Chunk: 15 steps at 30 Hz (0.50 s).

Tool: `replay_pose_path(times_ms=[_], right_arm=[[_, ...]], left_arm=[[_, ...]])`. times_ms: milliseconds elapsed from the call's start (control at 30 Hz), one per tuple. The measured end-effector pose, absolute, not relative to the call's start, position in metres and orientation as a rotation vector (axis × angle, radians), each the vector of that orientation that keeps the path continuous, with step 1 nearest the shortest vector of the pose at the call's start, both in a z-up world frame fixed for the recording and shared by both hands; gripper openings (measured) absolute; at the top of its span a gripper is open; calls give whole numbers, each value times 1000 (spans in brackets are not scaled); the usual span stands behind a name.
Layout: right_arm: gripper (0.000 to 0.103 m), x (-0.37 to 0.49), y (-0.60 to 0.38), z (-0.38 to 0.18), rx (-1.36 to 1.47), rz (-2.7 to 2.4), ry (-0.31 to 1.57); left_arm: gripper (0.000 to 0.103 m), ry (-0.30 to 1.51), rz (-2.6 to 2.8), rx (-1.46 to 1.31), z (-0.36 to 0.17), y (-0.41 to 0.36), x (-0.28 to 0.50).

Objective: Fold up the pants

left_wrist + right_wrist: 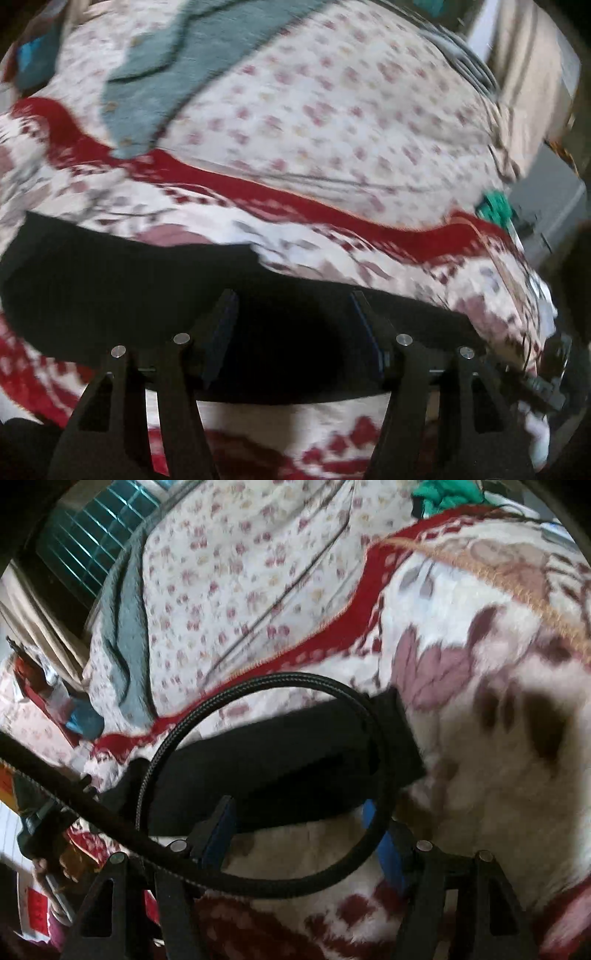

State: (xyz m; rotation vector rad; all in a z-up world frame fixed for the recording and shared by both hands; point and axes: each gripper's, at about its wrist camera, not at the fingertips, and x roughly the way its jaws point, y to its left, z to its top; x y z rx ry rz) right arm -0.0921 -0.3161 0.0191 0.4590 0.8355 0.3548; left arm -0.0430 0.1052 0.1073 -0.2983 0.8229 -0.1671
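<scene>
The black pants (110, 280) lie folded as a long dark band across the red-and-white floral blanket (332, 243). My left gripper (293, 299) hovers over the band, its fingers wide apart with nothing between them. In the right wrist view the pants (280, 753) form a dark rectangle just beyond my right gripper (299, 805), which is open and empty above the blanket (480, 738). A black braided cable (258, 681) loops in front of the right camera and hides part of the pants.
A cream bedsheet with small pink flowers (332, 110) covers the bed beyond the blanket. A grey-blue towel (155, 74) lies at the far left. A green cloth (496, 208) sits at the bed's right edge. The other gripper (40, 827) shows at the left.
</scene>
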Motion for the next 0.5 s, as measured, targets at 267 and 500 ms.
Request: replay_pose_path(times_ms=[267,500], right_arm=[[68,-66,-312,18,471,366,875],[29,-30,-311,-17,671,431,896]], left_arm=[[60,898,-250,-220,85,69,-45],[60,984,-217,-343,62,88,-34]])
